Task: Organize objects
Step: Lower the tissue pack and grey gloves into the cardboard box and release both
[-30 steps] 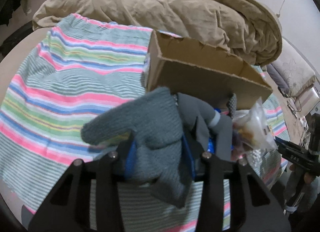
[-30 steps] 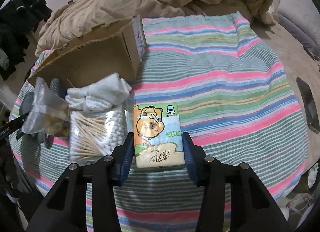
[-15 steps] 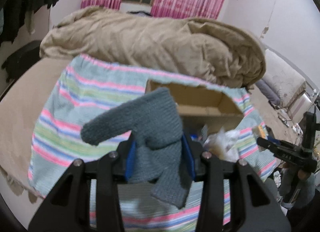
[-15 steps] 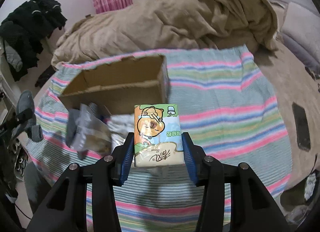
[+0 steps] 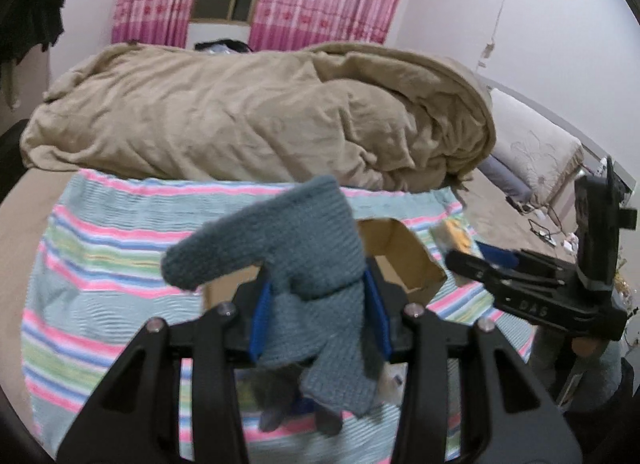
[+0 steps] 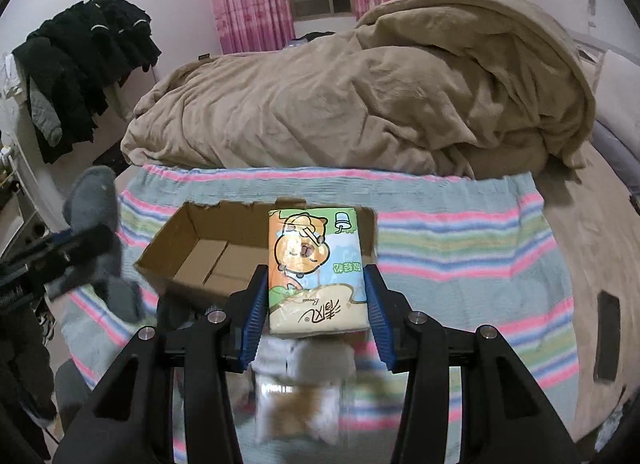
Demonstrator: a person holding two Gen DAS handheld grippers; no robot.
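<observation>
Lowering each load squarely over the open cardboard box (image 6: 224,252) works best, left hand-held gripper (image 5: 318,316) clamping the grey glove (image 5: 304,248), right hand-held gripper (image 6: 318,312) squeezing the tissue pack (image 6: 316,264).

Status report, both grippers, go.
Left gripper shut on grey knit glove, held up. Right gripper shut on tissue pack. Open cardboard box ahead, nothing blocking its opening.
</observation>
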